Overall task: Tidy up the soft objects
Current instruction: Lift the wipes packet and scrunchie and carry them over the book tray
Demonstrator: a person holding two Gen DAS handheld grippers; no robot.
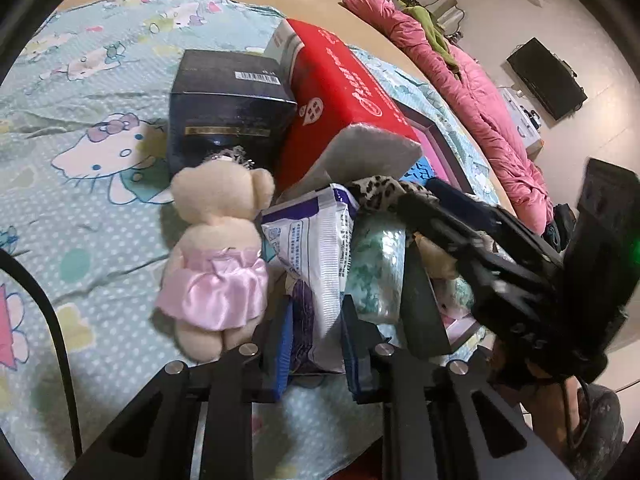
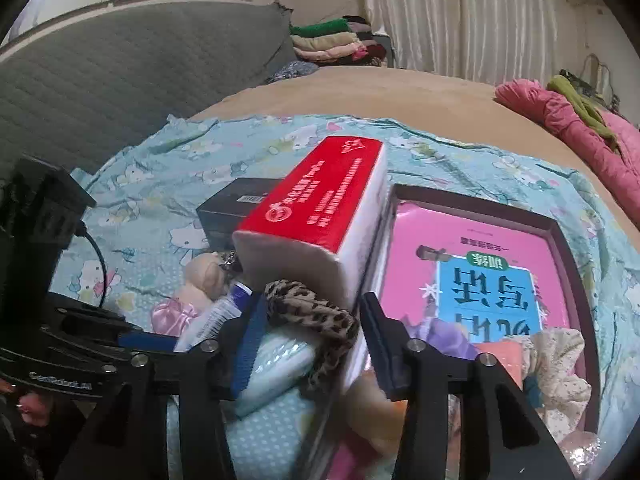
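Left gripper [image 1: 314,344] pinching white-purple pouch [image 1: 316,256], long axis pointing away along fingers. Right gripper [image 2: 310,340] spread around leopard scrunchie [image 2: 316,312] and red tissue pack [image 2: 320,208], which runs lengthwise away.

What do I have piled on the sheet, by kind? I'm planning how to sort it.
Plush bears: 1
Boxes: 2, dark box and red tissue box
Wipes packs: 1
Leopard scrunchies: 1
Trays: 1
Total: 6

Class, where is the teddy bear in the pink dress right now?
In the left wrist view, the teddy bear lies left of centre on the bedsheet, between the dark box and white packet.
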